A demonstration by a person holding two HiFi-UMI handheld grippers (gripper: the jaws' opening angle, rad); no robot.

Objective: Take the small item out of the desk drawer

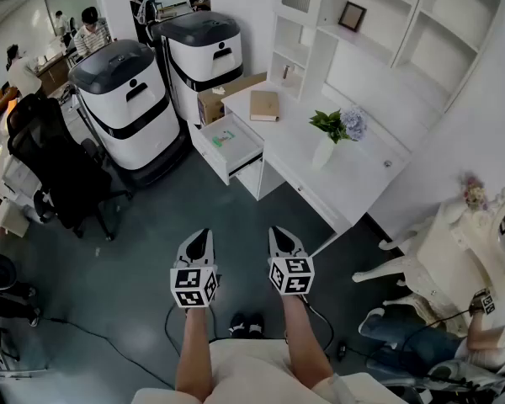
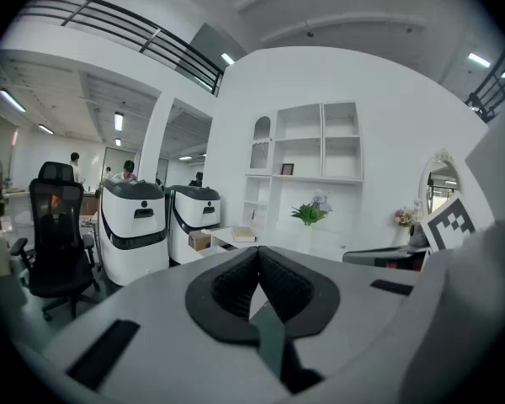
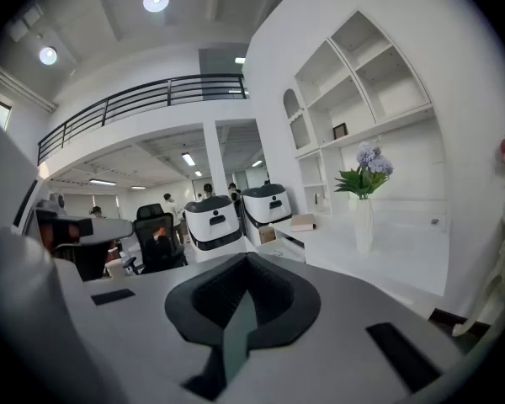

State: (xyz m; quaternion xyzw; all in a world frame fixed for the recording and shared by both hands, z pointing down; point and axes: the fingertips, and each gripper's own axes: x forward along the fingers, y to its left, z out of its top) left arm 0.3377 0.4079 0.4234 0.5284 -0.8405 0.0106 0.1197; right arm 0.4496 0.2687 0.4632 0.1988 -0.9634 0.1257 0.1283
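Both jaws closed, empty, on my left gripper [image 1: 197,242] and right gripper [image 1: 283,241]. Approach step: advance toward the open drawer [image 1: 212,156] at twelve o'clock, then part jaws for the small item [image 1: 223,139].

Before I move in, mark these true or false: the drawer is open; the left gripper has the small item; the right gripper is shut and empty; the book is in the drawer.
1. The drawer is open. True.
2. The left gripper holds the small item. False: its jaws are together with nothing between them, and the small item lies in the drawer.
3. The right gripper is shut and empty. True.
4. The book is in the drawer. False: the book lies on the desk.
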